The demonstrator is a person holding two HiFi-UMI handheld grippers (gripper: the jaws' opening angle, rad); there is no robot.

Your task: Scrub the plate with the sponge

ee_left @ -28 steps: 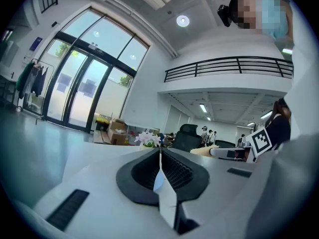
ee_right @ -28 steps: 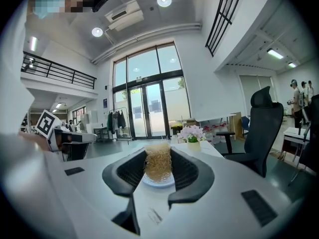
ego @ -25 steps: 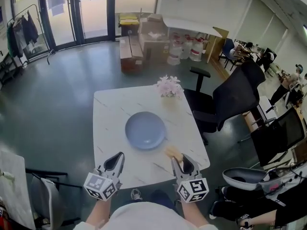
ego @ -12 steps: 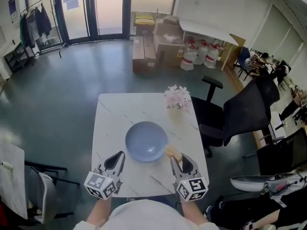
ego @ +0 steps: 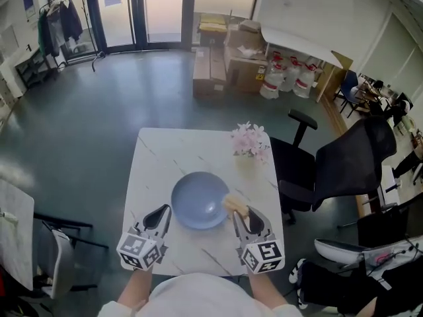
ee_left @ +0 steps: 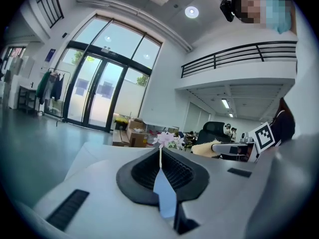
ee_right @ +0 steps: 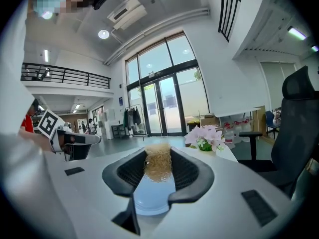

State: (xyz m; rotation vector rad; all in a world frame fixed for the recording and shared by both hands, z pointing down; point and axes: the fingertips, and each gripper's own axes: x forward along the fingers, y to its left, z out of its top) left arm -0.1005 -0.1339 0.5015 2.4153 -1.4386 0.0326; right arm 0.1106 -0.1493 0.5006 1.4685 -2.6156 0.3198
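Both closed | left gripper [ee_left: 160,154] empty | right gripper [ee_right: 158,156] clamps sponge [ee_right: 158,167]

You've got: plate [ego: 195,211], smooth, semi-gloss blue; sponge [ego: 236,205], coarse, fibrous, matt tan; table [ego: 165,157], polished marble-look top w/ grey veins.

Open-plan office hall with an upper gallery

Everything sits around one white marble-look table [ego: 153,170]. Beyond its far edge stand tall glass entrance doors [ego: 145,8], with stacked cardboard boxes [ego: 231,58] and white jugs [ego: 291,81] beside them. To the table's right are black swivel office chairs [ego: 344,164], and past its far left corner is a clothes rack [ego: 63,18]. A glossy grey floor [ego: 79,124] spreads around it. Above it run a railed mezzanine [ee_left: 239,59] and round ceiling lights [ee_left: 191,12].
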